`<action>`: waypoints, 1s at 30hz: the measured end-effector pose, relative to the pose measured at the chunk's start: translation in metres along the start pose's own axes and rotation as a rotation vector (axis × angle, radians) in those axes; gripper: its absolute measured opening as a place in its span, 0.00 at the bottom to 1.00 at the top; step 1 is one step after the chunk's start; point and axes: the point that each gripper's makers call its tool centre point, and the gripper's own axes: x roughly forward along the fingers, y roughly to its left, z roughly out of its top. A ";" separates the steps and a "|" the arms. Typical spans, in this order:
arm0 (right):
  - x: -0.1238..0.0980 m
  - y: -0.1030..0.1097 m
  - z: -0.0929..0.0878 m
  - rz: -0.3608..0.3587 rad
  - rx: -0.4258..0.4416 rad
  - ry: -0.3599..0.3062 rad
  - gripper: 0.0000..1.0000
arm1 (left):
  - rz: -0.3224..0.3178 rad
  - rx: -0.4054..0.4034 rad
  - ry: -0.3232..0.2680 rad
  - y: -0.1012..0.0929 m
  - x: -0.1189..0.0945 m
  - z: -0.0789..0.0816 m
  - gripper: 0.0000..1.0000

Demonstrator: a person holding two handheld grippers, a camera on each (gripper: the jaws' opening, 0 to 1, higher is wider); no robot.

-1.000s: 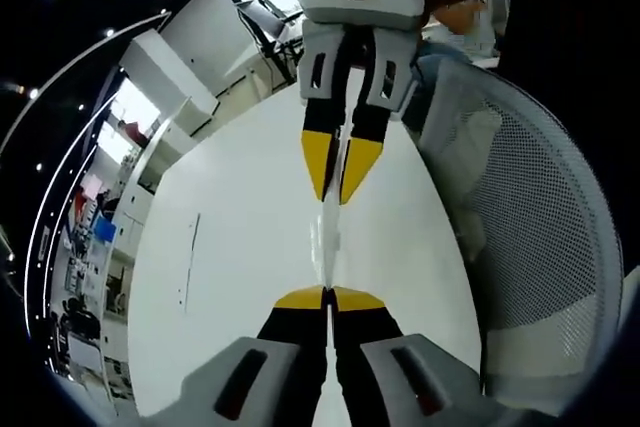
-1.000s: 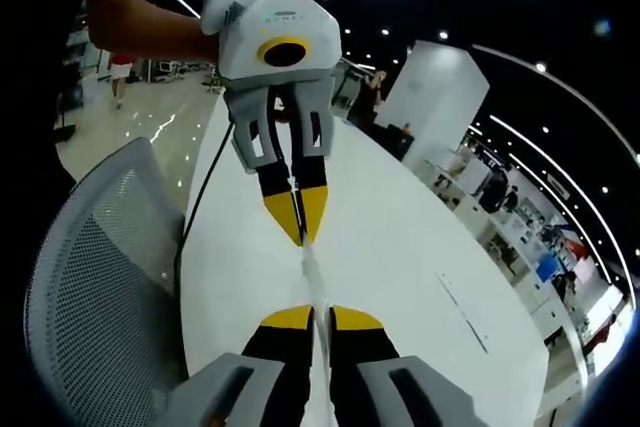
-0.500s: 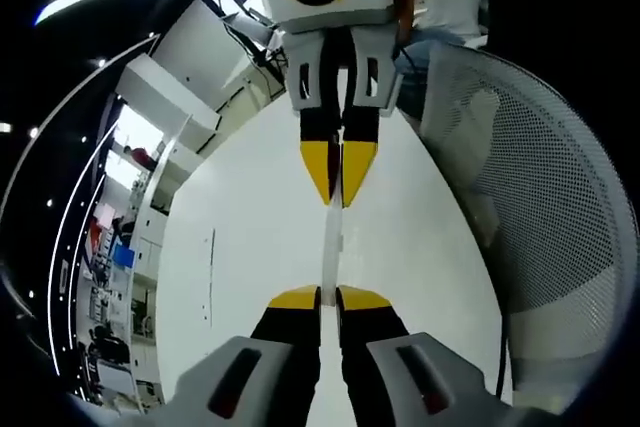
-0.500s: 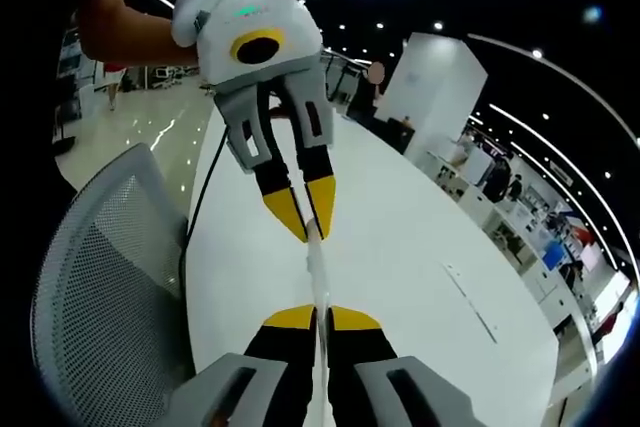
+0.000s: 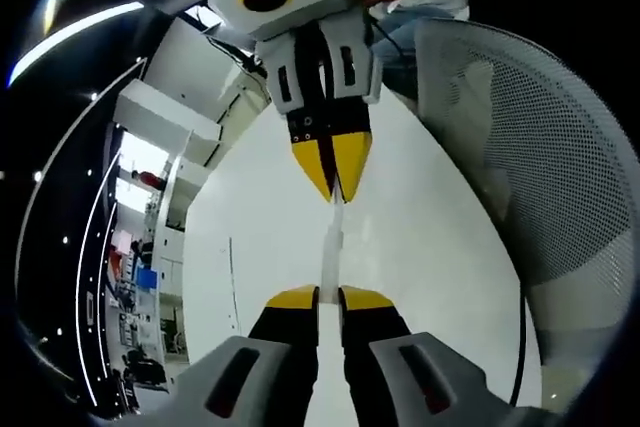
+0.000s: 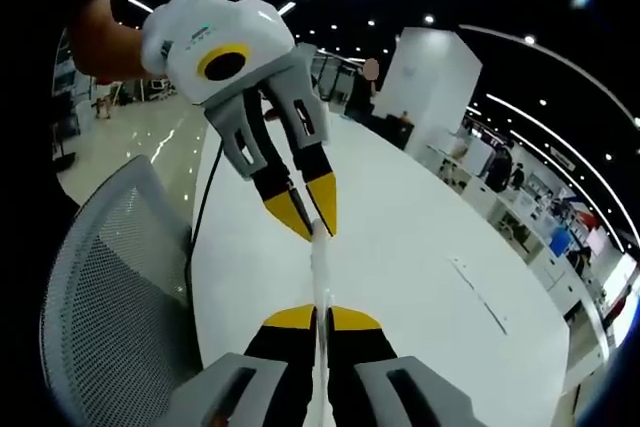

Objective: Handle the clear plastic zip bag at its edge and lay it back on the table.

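With both my left gripper (image 5: 328, 299) and right gripper (image 6: 318, 317) clamped on the zip bag (image 5: 331, 247) edge above the table (image 5: 420, 237), laying down remains.

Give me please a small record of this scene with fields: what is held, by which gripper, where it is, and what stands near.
held thing: clear plastic zip bag, seen edge-on, stretched between both grippers
left gripper: shut on one end of the bag
right gripper: shut on the opposite end
bag position: above the white table, not lying on it
nearby: grey mesh chair beside the table
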 end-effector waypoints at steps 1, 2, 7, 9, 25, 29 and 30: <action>0.000 0.000 0.000 0.000 0.001 0.000 0.00 | -0.001 0.004 0.002 0.000 0.000 0.000 0.05; 0.000 0.000 0.000 0.003 0.009 -0.003 0.00 | 0.004 0.028 0.013 0.000 0.001 -0.002 0.05; 0.000 0.001 -0.002 0.006 0.022 0.001 0.00 | 0.021 0.055 0.002 0.001 0.000 0.004 0.05; 0.000 0.001 -0.003 0.006 0.024 0.006 0.00 | 0.022 0.053 -0.003 0.002 0.000 0.004 0.04; 0.004 0.001 -0.001 -0.013 -0.022 -0.003 0.05 | -0.009 -0.056 -0.005 0.000 -0.004 0.001 0.00; 0.002 -0.003 0.001 -0.026 -0.034 -0.013 0.08 | -0.012 -0.070 -0.004 -0.001 -0.004 0.000 0.00; 0.002 -0.004 0.002 -0.029 -0.039 -0.014 0.08 | -0.012 -0.073 -0.005 0.000 -0.004 0.000 0.00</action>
